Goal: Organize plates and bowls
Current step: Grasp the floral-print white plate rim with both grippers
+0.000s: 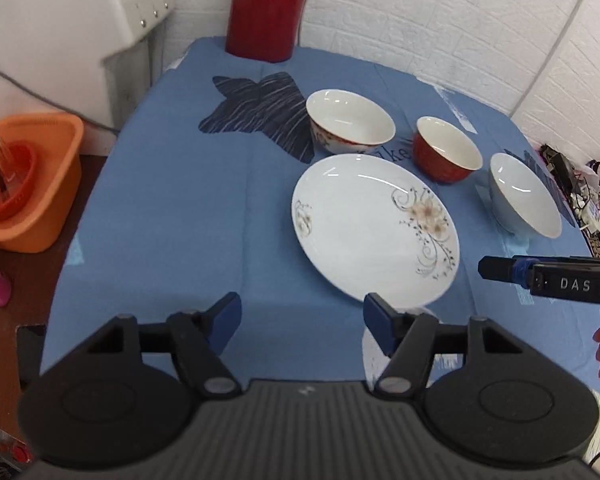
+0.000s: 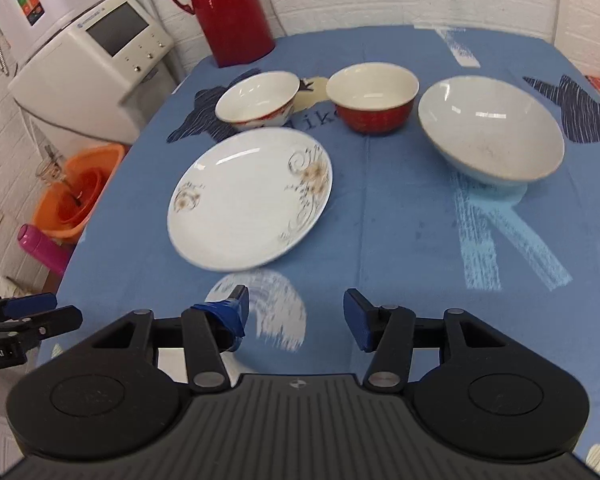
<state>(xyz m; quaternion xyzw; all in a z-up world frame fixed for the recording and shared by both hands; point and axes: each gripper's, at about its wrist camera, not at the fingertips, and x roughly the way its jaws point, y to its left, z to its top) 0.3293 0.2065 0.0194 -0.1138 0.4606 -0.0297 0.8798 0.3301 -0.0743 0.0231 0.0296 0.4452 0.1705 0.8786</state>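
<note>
Hovering between picks, both jaws apart and empty.
Plate lies just ahead of the left gripper; right gripper needs a bowl next.

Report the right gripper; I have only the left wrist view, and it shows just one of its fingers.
Observer: The right gripper is open, with only the blue tablecloth showing between its fingers.
Operator: Check beyond the white screen appliance at my top left.
Observer: Behind that appliance, a second white unit with a coloured panel hangs on the brick wall.
</note>
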